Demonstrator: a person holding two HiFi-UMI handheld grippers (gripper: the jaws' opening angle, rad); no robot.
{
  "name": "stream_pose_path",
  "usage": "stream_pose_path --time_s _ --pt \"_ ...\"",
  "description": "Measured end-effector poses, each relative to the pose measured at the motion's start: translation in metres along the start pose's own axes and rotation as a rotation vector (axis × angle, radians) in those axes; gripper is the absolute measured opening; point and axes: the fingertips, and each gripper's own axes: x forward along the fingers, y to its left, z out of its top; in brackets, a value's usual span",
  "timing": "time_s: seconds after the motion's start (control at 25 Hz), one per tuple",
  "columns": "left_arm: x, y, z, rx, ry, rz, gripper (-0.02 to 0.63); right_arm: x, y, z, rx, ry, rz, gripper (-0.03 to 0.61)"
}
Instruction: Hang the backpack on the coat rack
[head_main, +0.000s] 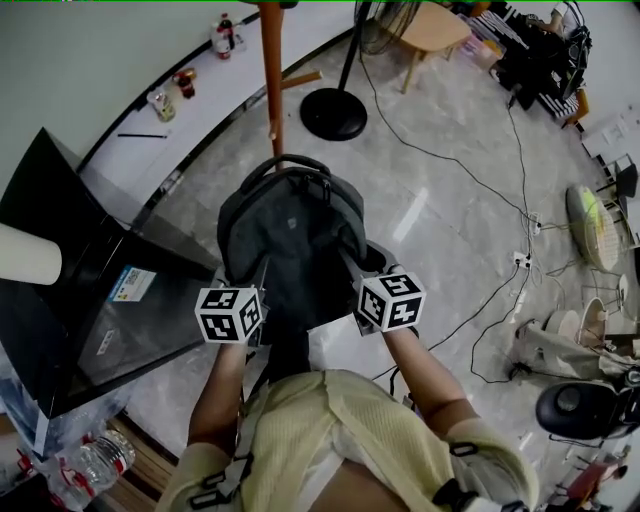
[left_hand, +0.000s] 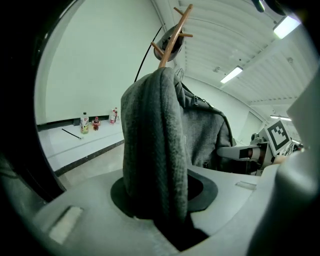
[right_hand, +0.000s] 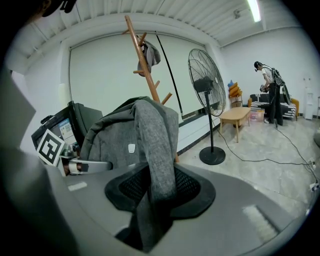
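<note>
A dark grey backpack (head_main: 290, 240) hangs in the air between my two grippers, its top handle toward the wooden coat rack (head_main: 272, 75). My left gripper (head_main: 250, 290) is shut on the left shoulder strap (left_hand: 152, 150), which runs up between its jaws. My right gripper (head_main: 365, 285) is shut on the right shoulder strap (right_hand: 155, 145). In the right gripper view the coat rack (right_hand: 145, 62) stands just behind the backpack (right_hand: 115, 132), with a dark item hung on an upper peg. The rack's pegs (left_hand: 175, 32) also show above the strap in the left gripper view.
A standing fan (head_main: 335, 110) is right of the rack, its cable running across the marble floor. A black box (head_main: 70, 270) sits at left, bottles on a white ledge (head_main: 170, 100) behind. A wooden table (right_hand: 237, 117) and a person (right_hand: 272, 95) are far right.
</note>
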Motion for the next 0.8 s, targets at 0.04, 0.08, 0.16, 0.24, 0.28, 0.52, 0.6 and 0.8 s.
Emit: stream_pose_path --time_s 0.04,0.08,0.16,0.24,0.28,0.52,0.6,0.8 --pt "0.005 0.004 0.0 -0.005 0.006 -0.001 0.107 0.006 -0.002 0.0 0.002 0.007 -0.001 0.127" --pt "0.01 0.008 0.0 -0.009 0.011 -0.001 0.107 0.012 -0.004 -0.001 0.005 0.014 -0.002 0.127" --pt "0.02 0.017 -0.001 -0.018 0.023 0.0 0.107 0.025 -0.006 -0.002 0.009 0.028 -0.005 0.127" --pt "0.029 0.025 -0.002 -0.027 0.034 0.003 0.107 0.037 -0.009 -0.003 0.014 0.041 -0.008 0.127" --pt "0.032 0.028 -0.002 -0.031 0.039 0.004 0.107 0.041 -0.011 -0.004 0.017 0.047 -0.009 0.127" --pt "0.054 0.045 -0.001 -0.05 0.062 0.01 0.107 0.067 -0.018 -0.003 0.027 0.078 -0.018 0.127" --pt "0.061 0.052 0.0 -0.054 0.066 0.012 0.107 0.076 -0.02 -0.003 0.028 0.086 -0.017 0.127" --pt "0.074 0.059 0.002 -0.063 0.074 0.021 0.107 0.09 -0.026 -0.001 0.032 0.101 -0.016 0.127"
